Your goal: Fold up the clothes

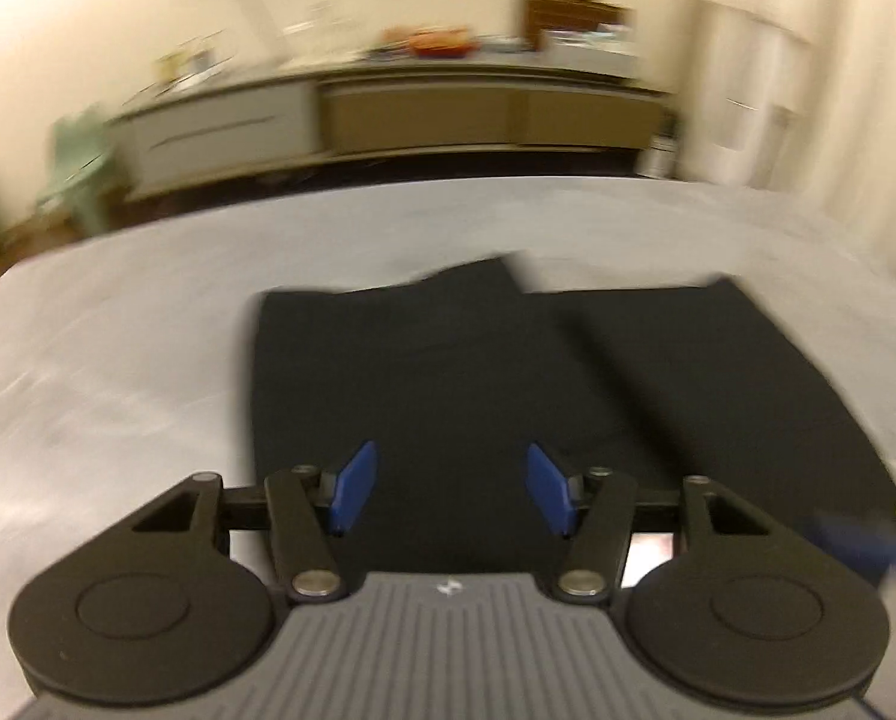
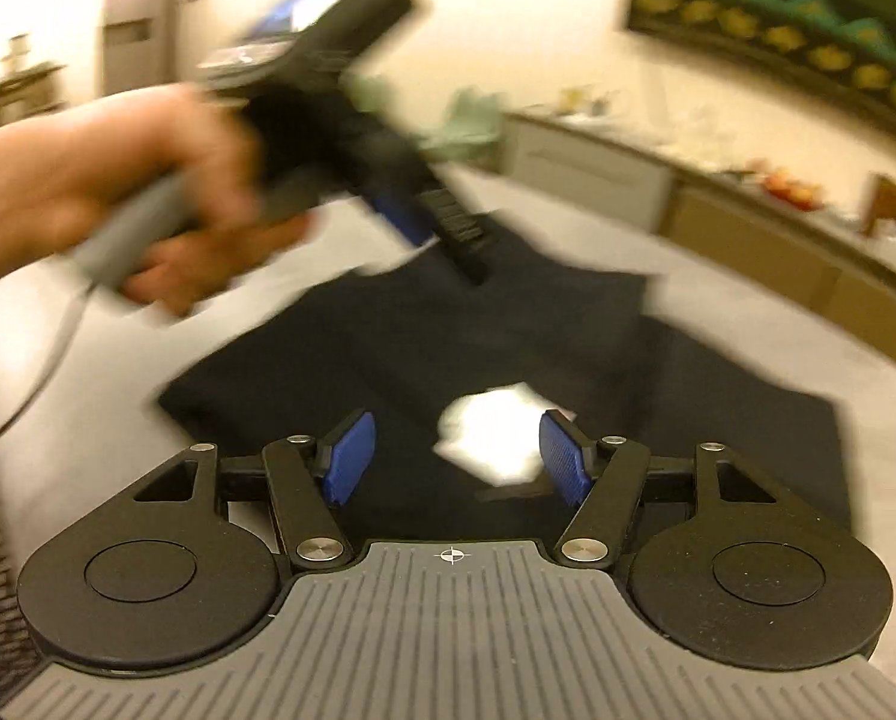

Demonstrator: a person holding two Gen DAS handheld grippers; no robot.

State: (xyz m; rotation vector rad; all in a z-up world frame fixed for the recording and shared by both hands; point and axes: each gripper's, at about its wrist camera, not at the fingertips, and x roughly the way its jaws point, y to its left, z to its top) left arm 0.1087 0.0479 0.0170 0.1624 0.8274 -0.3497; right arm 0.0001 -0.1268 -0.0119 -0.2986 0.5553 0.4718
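A pale grey surface (image 1: 147,312) carries a dark garment (image 1: 448,372) lying flat and partly folded; behind it stand a long low cabinet (image 1: 448,114) with clutter on top and cream walls. The left gripper (image 1: 448,489) hangs over the garment, fingers spread, nothing between them. Only the right wrist view shows a white label (image 2: 493,429) on the cloth, the person's hand (image 2: 117,198) gripping the left tool, and the right gripper (image 2: 457,456), fingers likewise spread and empty.

Both wrist cams look down, close over dark garment (image 1: 508,372); right cam sees left tool (image 2: 441,240).
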